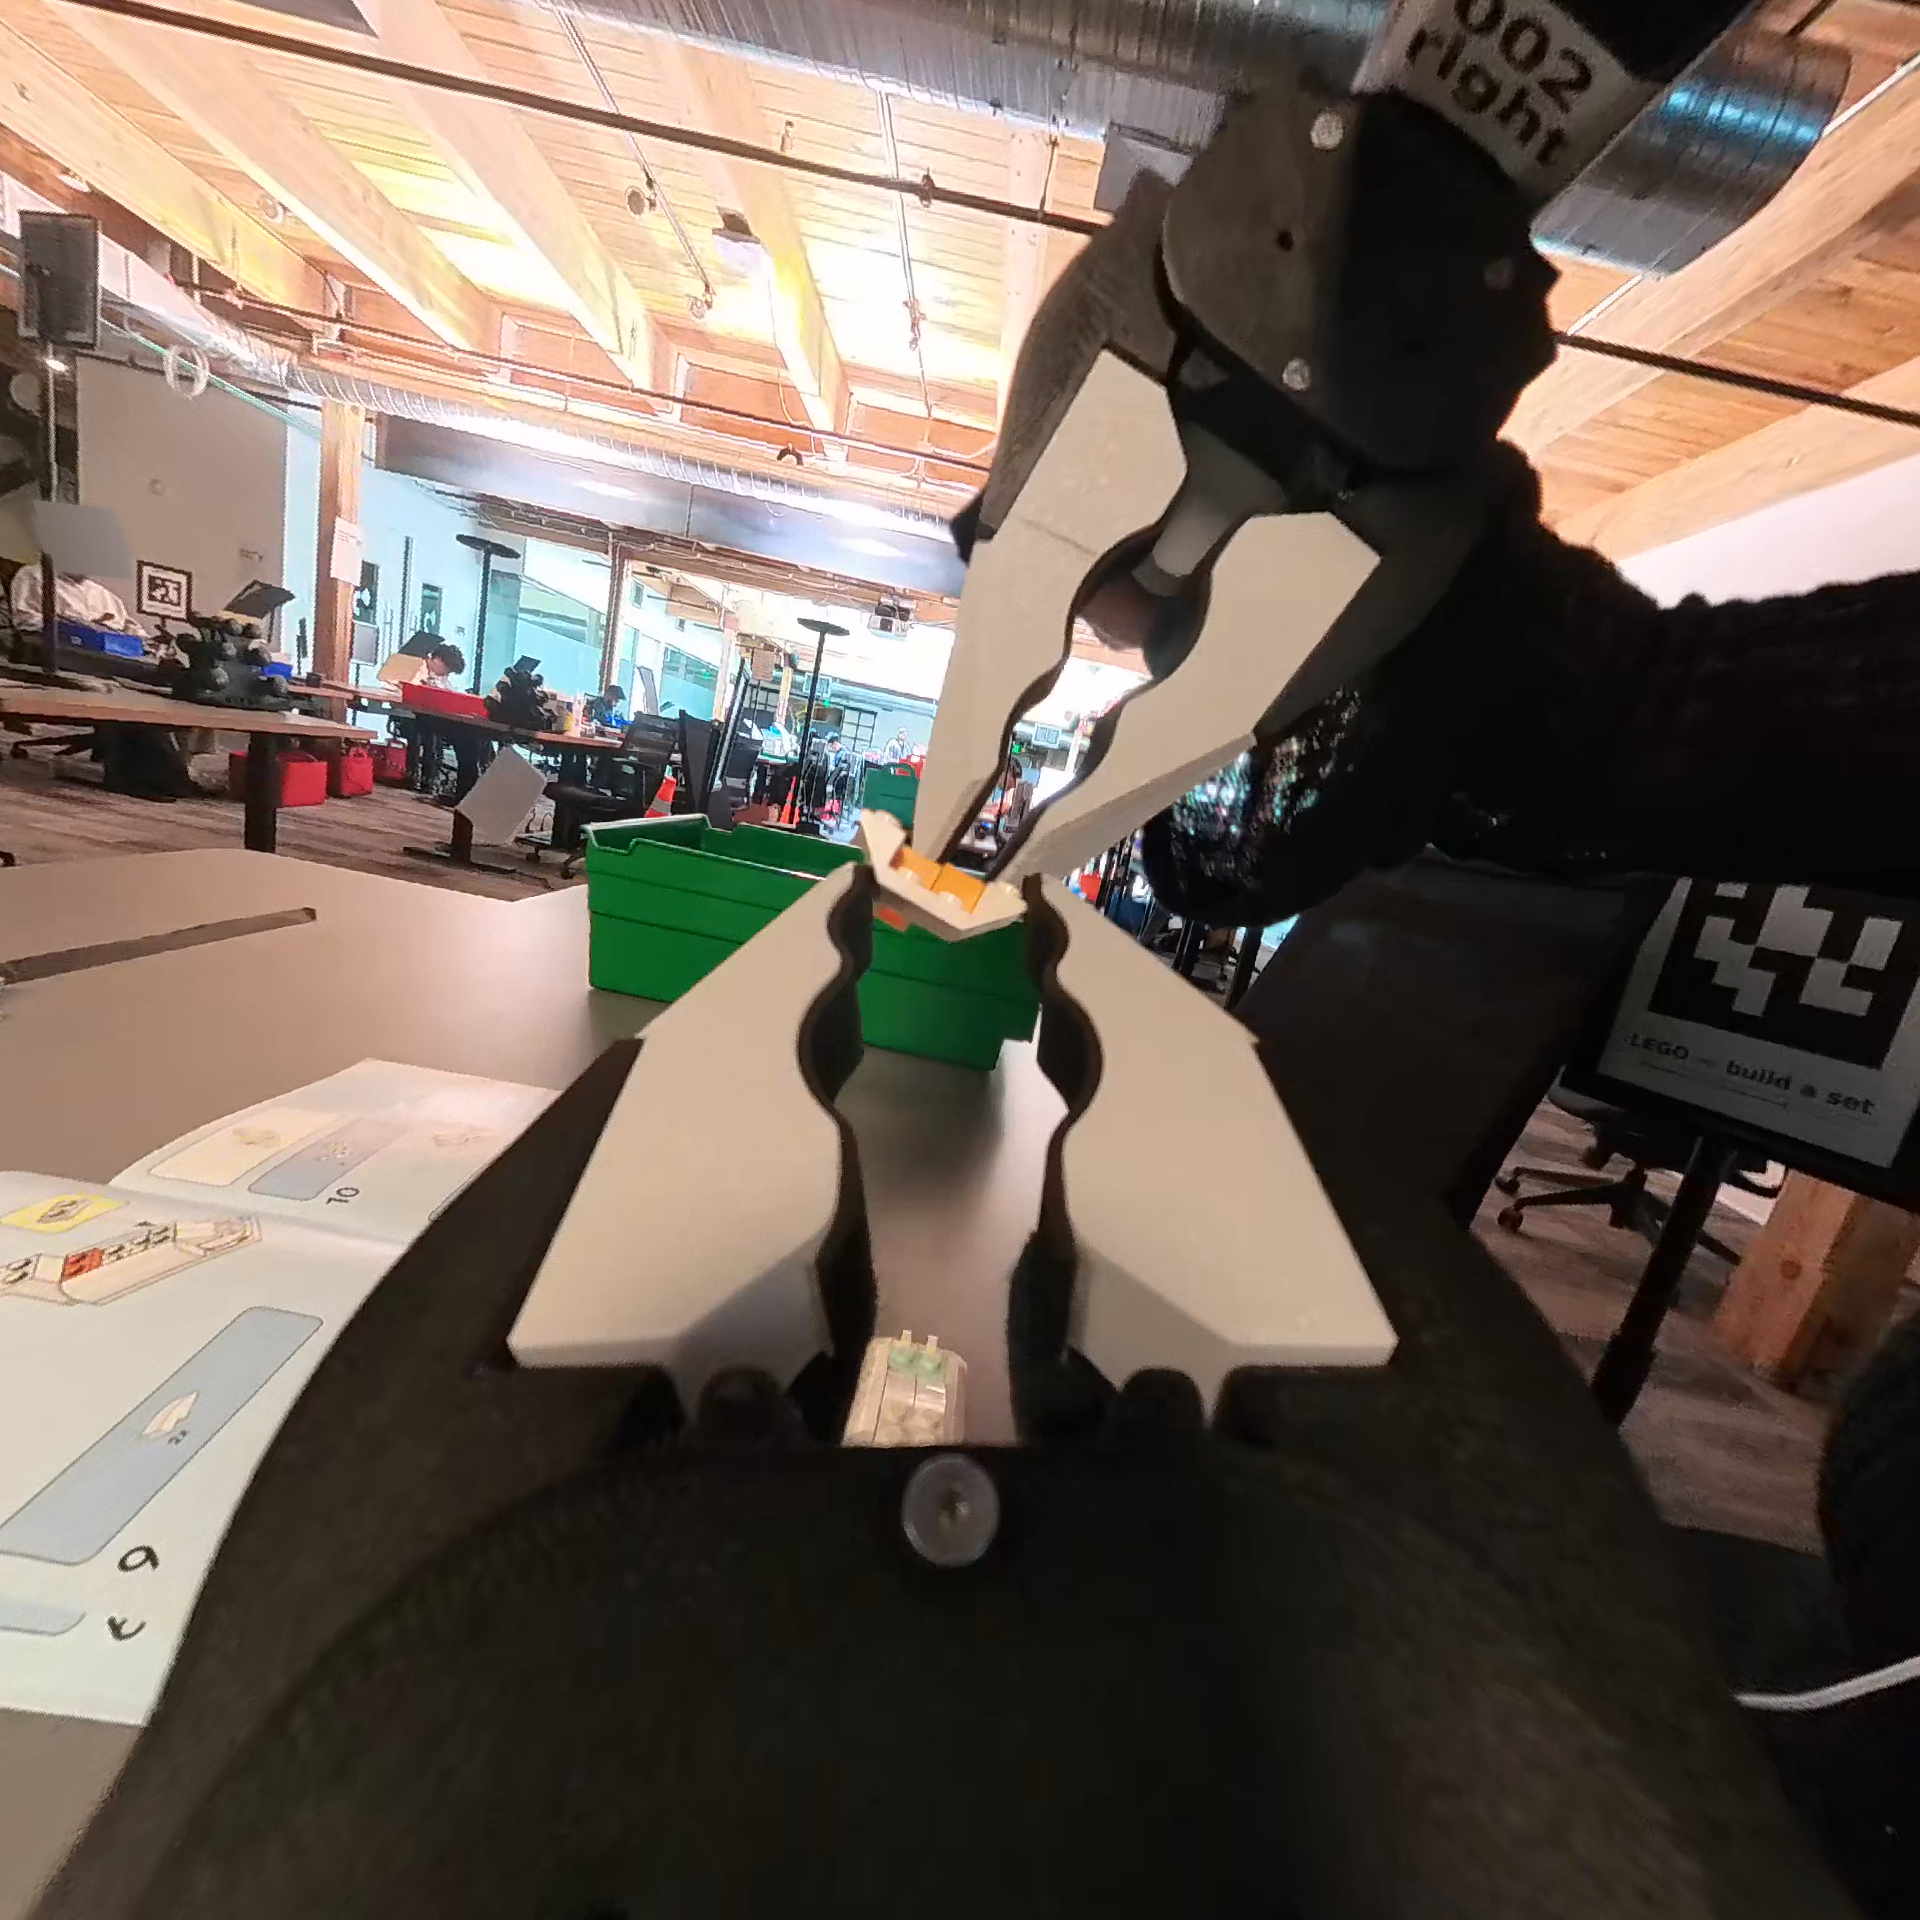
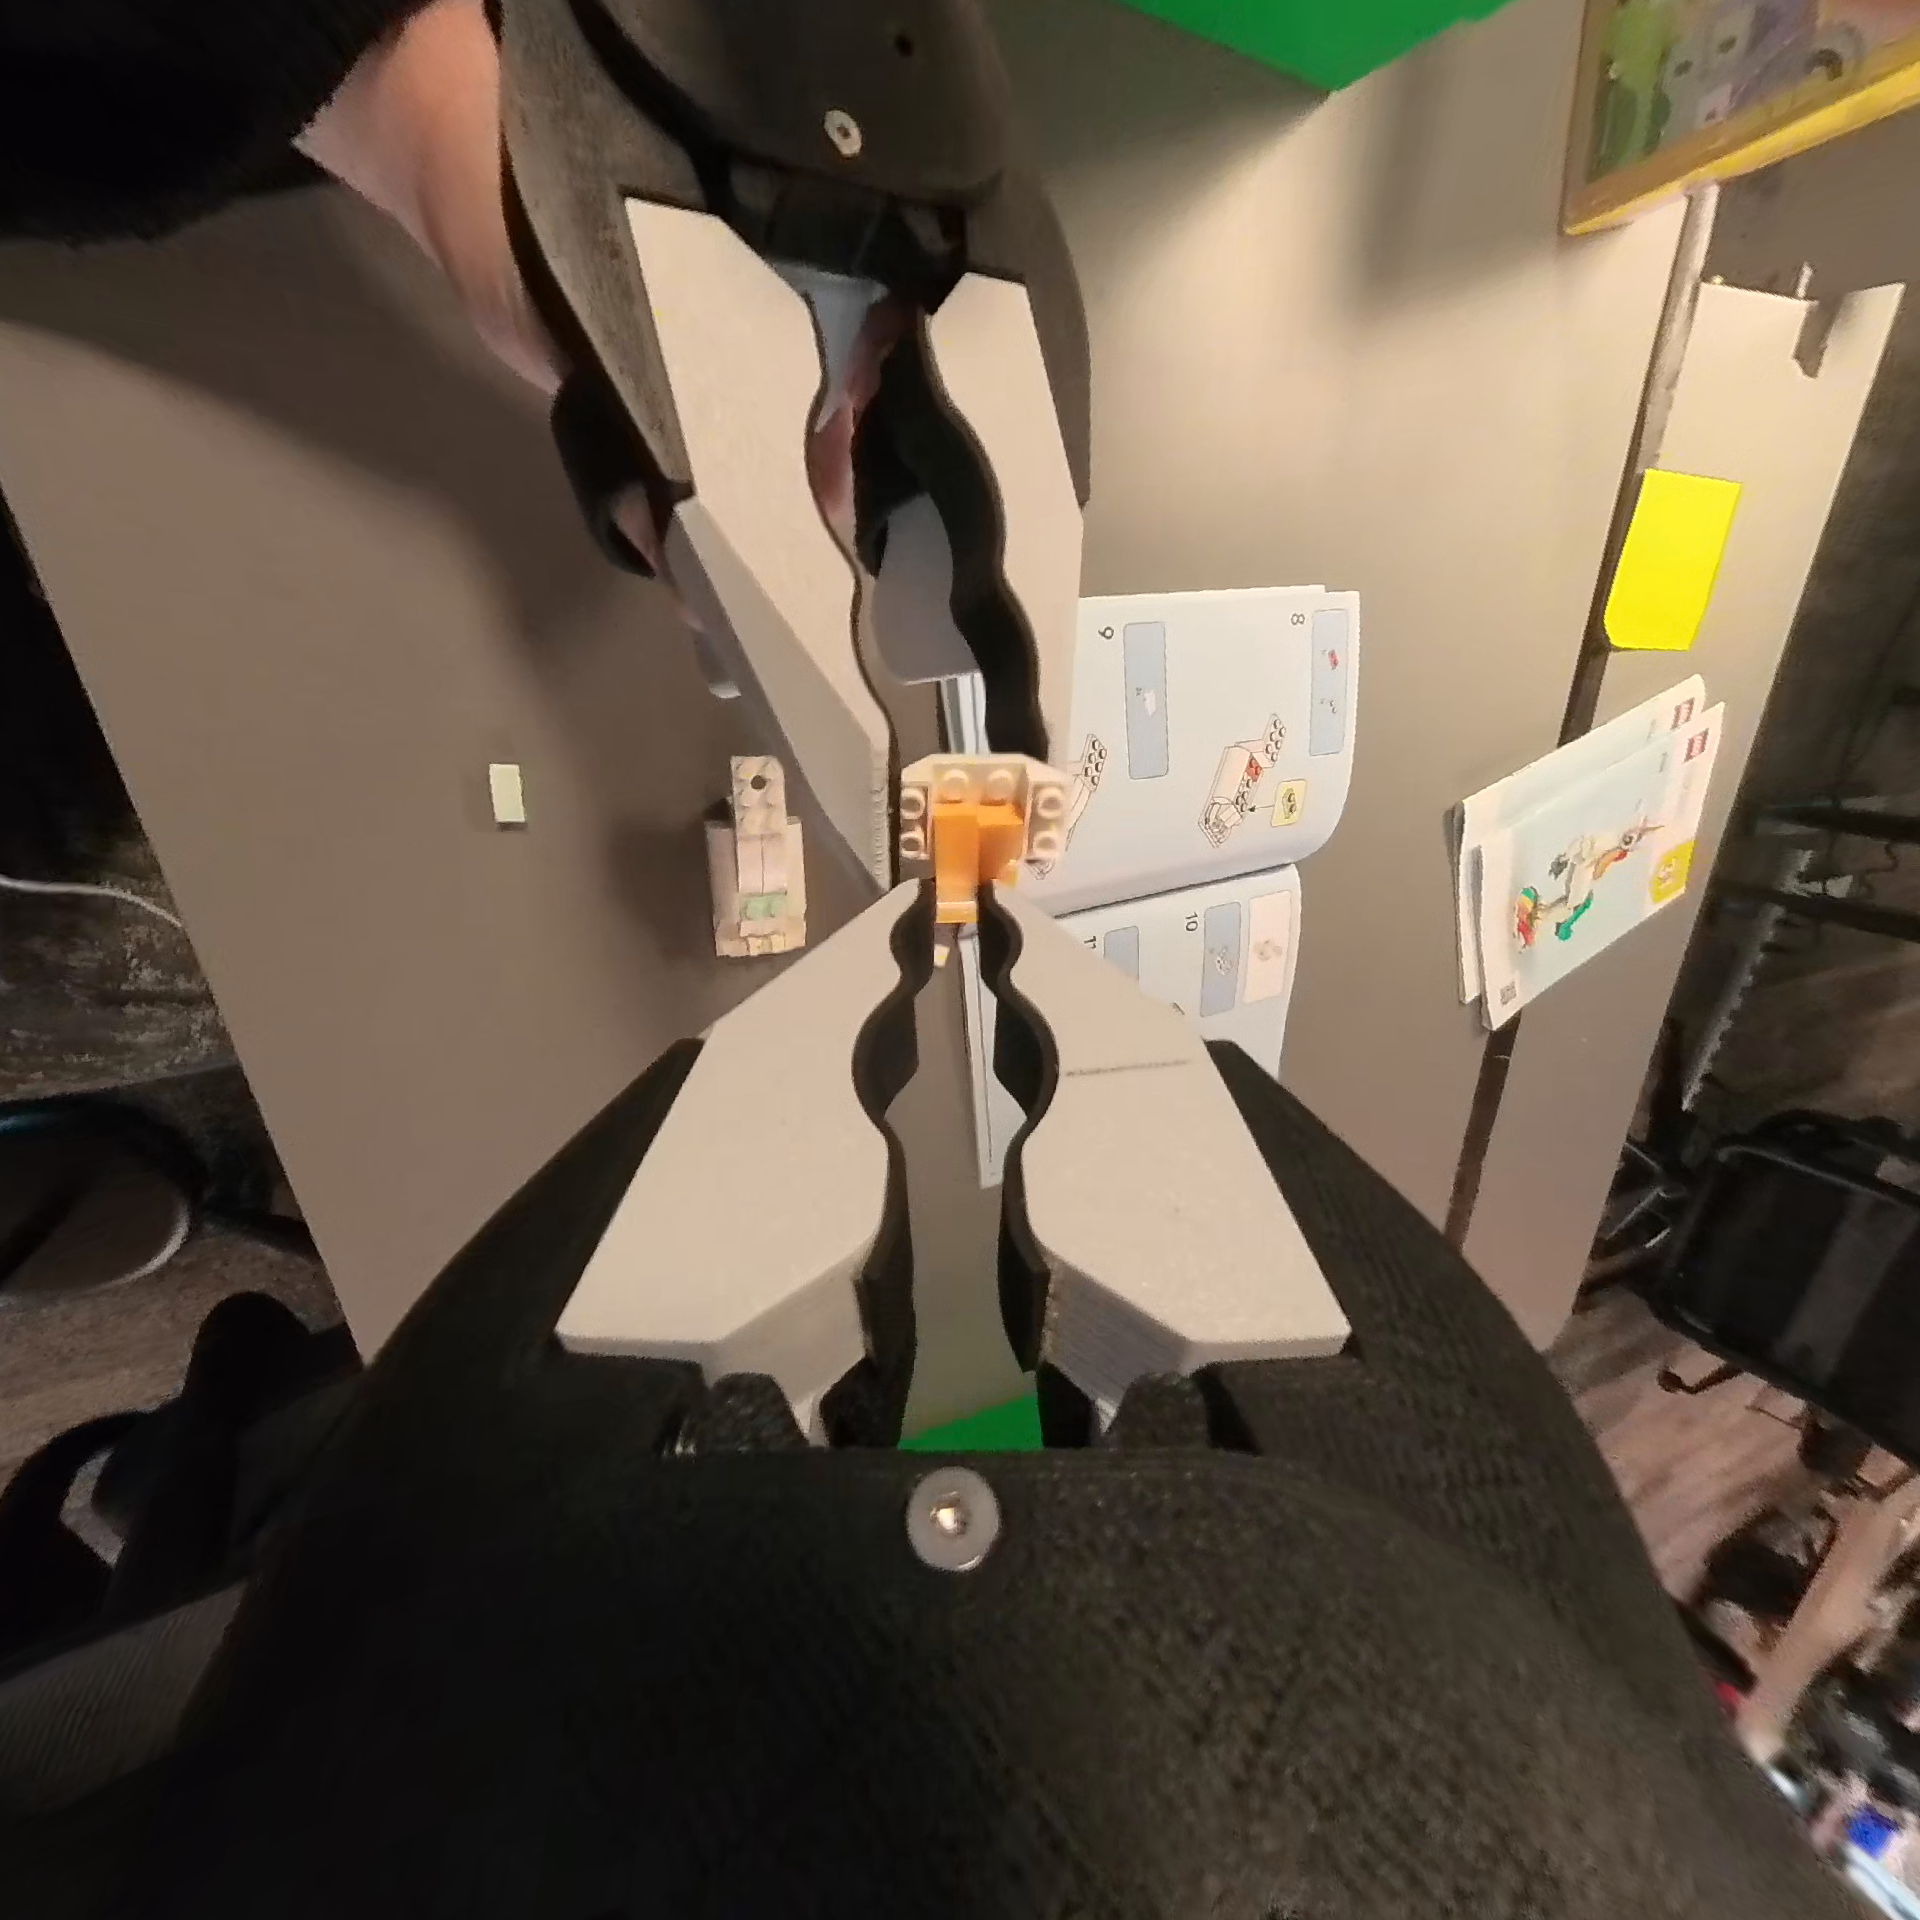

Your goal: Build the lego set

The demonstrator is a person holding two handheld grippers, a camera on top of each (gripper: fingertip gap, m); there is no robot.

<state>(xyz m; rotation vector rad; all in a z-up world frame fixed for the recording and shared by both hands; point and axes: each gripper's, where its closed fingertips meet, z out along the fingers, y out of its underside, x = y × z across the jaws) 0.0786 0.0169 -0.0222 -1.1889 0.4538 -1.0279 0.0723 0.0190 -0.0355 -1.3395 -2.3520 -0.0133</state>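
Note:
My left gripper is shut on a small white lego assembly and holds it above the grey table. My right gripper comes down from the upper right, shut on an orange piece that sits on the assembly. In the right wrist view my right gripper pinches the orange piece against the studded white assembly, which the left gripper holds from above. A second white sub-build lies on the table; it also shows between my left fingers.
An open instruction booklet lies on the table below the grippers, also in the left wrist view. A green bin stands behind. A small pale tile, more booklets, a yellow note and a marker sign are around. The small pale tile is about 15 cm from both grippers' fingertips.

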